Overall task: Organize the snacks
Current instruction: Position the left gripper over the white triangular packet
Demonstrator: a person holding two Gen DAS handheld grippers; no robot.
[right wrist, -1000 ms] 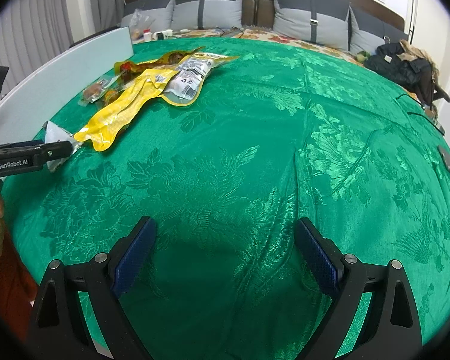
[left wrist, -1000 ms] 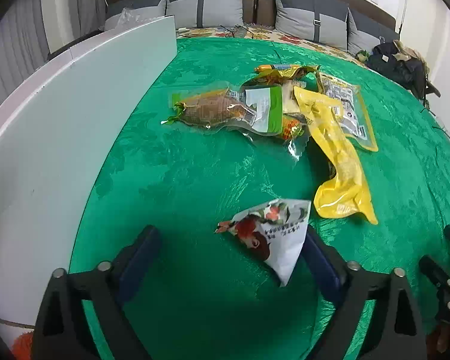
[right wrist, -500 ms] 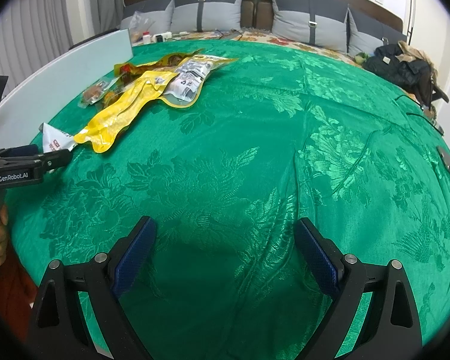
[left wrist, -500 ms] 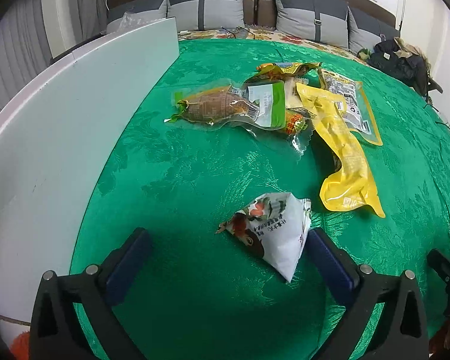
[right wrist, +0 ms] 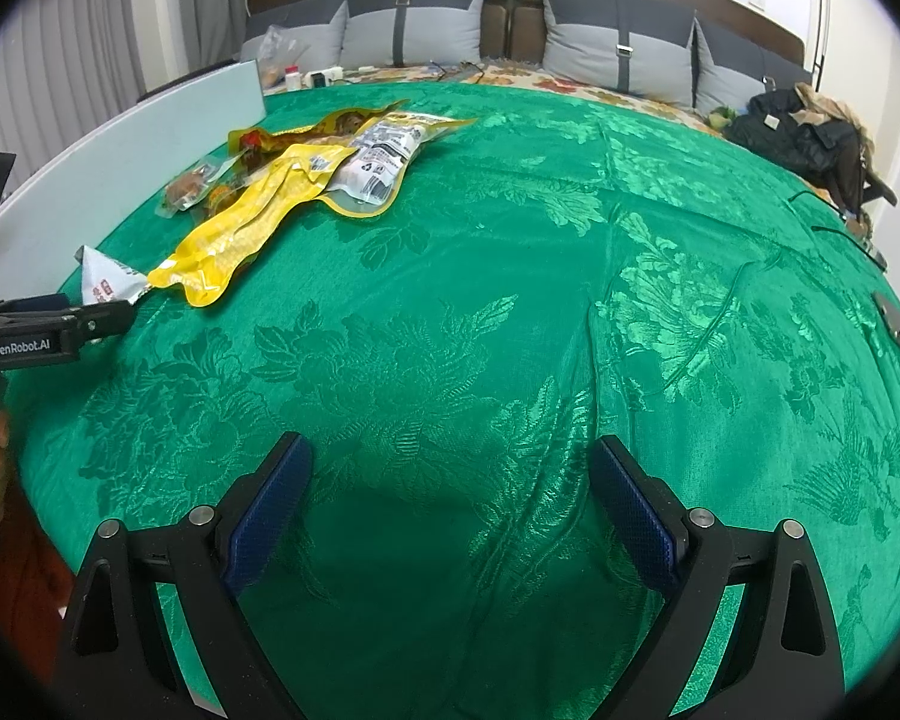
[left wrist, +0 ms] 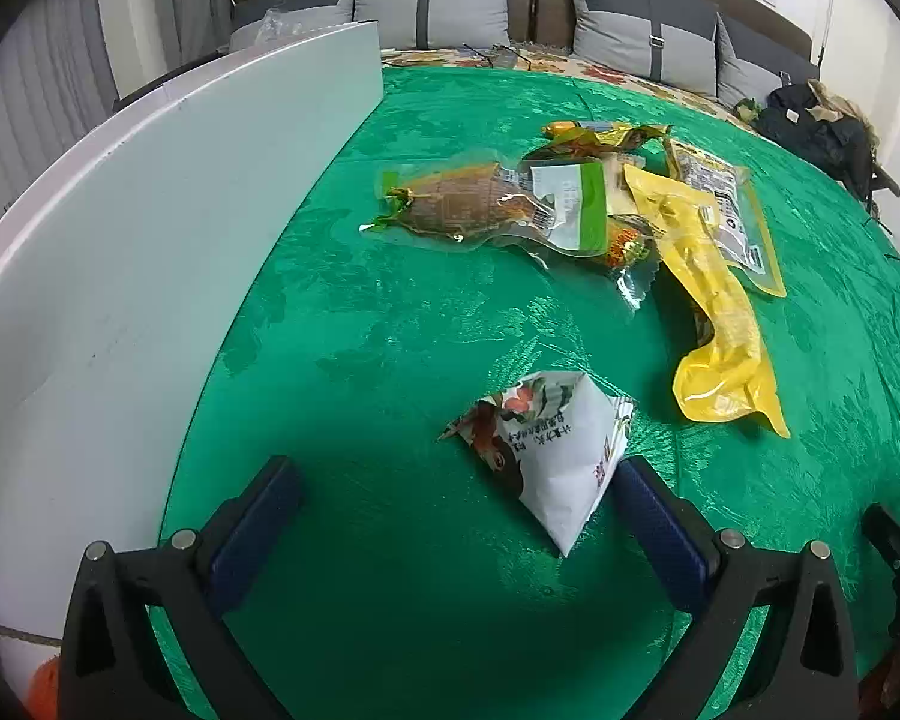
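The white triangular snack pouch [left wrist: 549, 450] lies on the green cloth at lower centre, between the spread fingers of the left gripper [left wrist: 450, 498]; likely light, puffy and slick, best pinched across its flat faces. The right gripper [right wrist: 450, 480] gapes over bare cloth

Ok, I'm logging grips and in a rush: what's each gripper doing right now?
Left gripper: open, holding nothing; the white triangular snack packet lies on the cloth between its fingers.
Right gripper: open, empty.

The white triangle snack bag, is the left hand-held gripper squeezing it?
No, the left hand-held gripper is wide open, and the white triangle snack bag lies loose on the green cloth.
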